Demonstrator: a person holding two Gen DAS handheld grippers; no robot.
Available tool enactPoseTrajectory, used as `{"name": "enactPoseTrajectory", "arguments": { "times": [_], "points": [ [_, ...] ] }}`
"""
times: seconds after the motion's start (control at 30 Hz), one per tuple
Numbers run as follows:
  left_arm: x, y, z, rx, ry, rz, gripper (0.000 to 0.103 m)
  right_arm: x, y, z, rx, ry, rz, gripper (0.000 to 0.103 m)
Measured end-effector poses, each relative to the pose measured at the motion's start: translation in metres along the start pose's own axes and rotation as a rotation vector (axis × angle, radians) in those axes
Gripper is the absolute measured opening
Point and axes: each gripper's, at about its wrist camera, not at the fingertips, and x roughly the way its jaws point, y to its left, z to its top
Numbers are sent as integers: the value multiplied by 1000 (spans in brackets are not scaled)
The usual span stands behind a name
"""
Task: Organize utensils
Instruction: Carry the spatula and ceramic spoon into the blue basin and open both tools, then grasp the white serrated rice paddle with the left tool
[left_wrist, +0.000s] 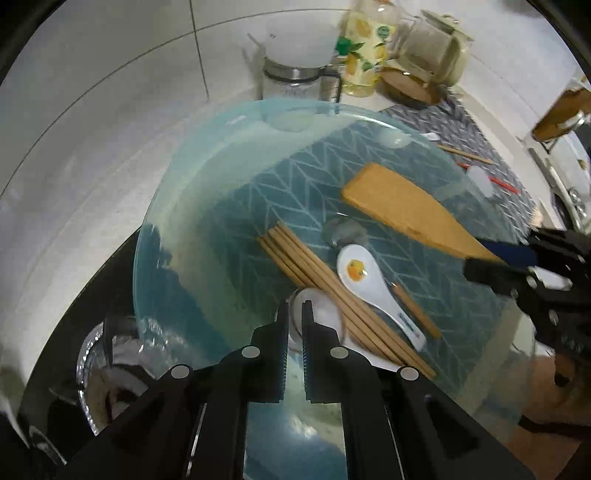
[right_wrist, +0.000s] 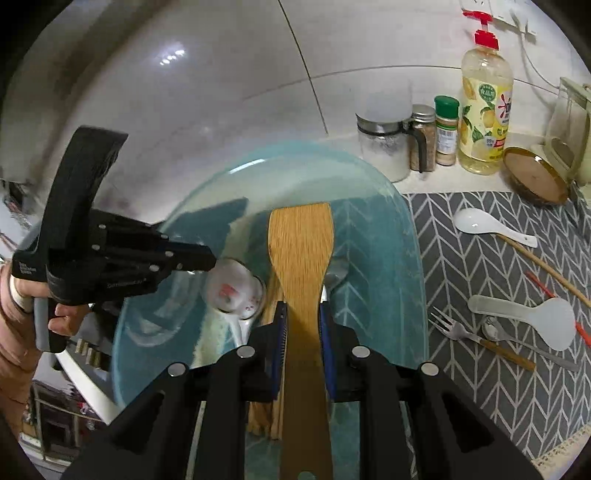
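Over the blue glass plate (right_wrist: 399, 236) on the worktop, the right hand-held gripper (right_wrist: 303, 317) is clamping the handle of the wooden spatula (right_wrist: 301, 251), whose blade is hanging above the plate. Beside it, the left hand-held gripper (left_wrist: 294, 314) is pinching the rim of a small glass cup (right_wrist: 236, 291). Inside the plate, chopsticks (left_wrist: 314, 273) and a white ceramic spoon (left_wrist: 369, 280) are lying together. Further right on the patterned mat (right_wrist: 480, 369), a fork (right_wrist: 476, 338) and a rice paddle (right_wrist: 532, 317) are waiting.
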Motion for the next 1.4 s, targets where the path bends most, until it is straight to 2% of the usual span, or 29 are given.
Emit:
{"name": "enactPoseTrajectory", "arguments": {
  "times": [0.13,0.4,0.43,0.47,0.5,0.57,0.67,0.73,0.83,0.9,0.97,1.1,1.17,1.23,1.37,1.4],
  "points": [
    [8,1,3,-16,-7,-11,8,14,4,4,-4,44,-39,18],
    [-38,13,-22,-140,-156,-47,9,49,15,2,-45,191,-64,18],
    [-44,13,-27,-164,-173,-48,13,53,17,1,-58,216,-69,18],
    [-47,13,-30,-178,-183,-50,23,57,19,0,-75,240,-77,19],
    [-52,12,-34,-193,-195,-48,28,62,24,-3,-110,275,-99,19],
    [-60,8,-40,-211,-220,-46,40,63,29,-9,-150,300,-136,19],
    [-73,-1,-47,-247,-250,-40,42,48,26,-11,-156,277,-108,19],
    [-85,-13,-46,-263,-281,-18,42,27,17,-3,-141,220,-89,19],
    [-113,-42,-38,-252,-352,-18,42,-28,-10,18,-98,58,-32,19],
    [-129,-64,-31,-227,-396,-17,42,-68,-34,34,-89,-69,5,25],
    [-139,-94,-21,-206,-431,-33,48,-106,-67,51,-86,-189,-3,26],
    [-130,-166,1,-171,-464,-64,51,-145,-138,75,-72,-320,-22,26],
    [-109,-202,13,-177,-455,-92,53,-147,-172,80,-55,-314,-32,26],
    [-77,-232,26,-209,-418,-102,54,-139,-216,84,-28,-260,-4,26],
    [-13,-266,55,-307,-331,-108,54,-115,-273,82,-42,-145,67,26],
    [5,-273,60,-331,-301,-80,54,-107,-286,77,-44,-112,99,26]
  ]
}}
